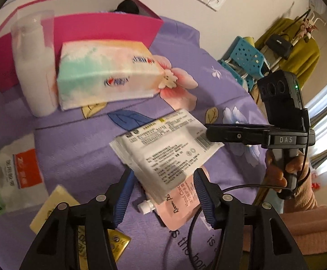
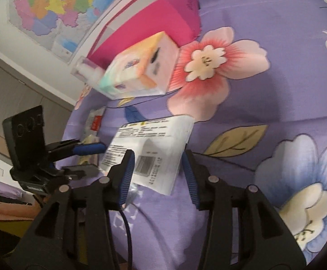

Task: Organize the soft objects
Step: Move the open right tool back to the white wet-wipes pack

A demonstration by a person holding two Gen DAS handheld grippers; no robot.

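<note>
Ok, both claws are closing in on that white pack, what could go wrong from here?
1. The white pack overlaps the pink hand cream pouch; the left claw may catch both.
2. Both claws straddle the same pack with the right claw open; they could collide or tug it apart.
3. The bedsheet may bunch into the pads.

White sachet stack (image 1: 163, 148) flat on purple bedspread (image 1: 73, 148), overlapping pink pouch (image 1: 181, 204)

Pink pouch (image 1: 183, 204) half hidden under white packet (image 1: 163, 148); packet print blurred, unreadable.
</note>
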